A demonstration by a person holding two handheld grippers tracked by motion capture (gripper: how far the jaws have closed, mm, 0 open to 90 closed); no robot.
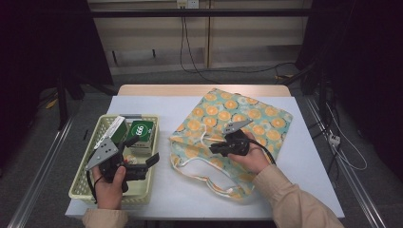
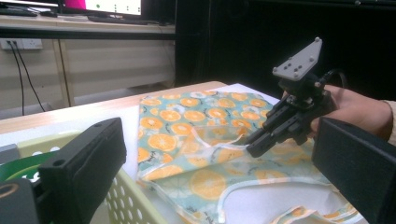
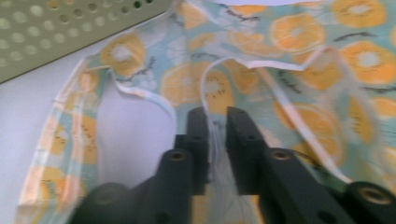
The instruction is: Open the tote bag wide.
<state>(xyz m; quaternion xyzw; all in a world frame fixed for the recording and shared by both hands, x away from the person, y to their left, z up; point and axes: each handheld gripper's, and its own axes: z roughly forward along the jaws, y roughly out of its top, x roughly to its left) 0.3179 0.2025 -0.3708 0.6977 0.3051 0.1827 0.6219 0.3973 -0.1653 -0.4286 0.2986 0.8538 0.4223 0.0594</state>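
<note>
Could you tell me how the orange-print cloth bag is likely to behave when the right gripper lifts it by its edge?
The orange-print cloth bag lies flat and creased, so it will probably sag limply. Thin fabric suggests lightness. The right gripper pinches only an edge, so it might slip.

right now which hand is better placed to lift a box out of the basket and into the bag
Left. The left claw hovers open over the pale green perforated plastic basket, beside the green-and-white cardboard box. The right claw is shut on the orange-slice-patterned fabric tote bag at its mouth, likely holding it open.
</note>
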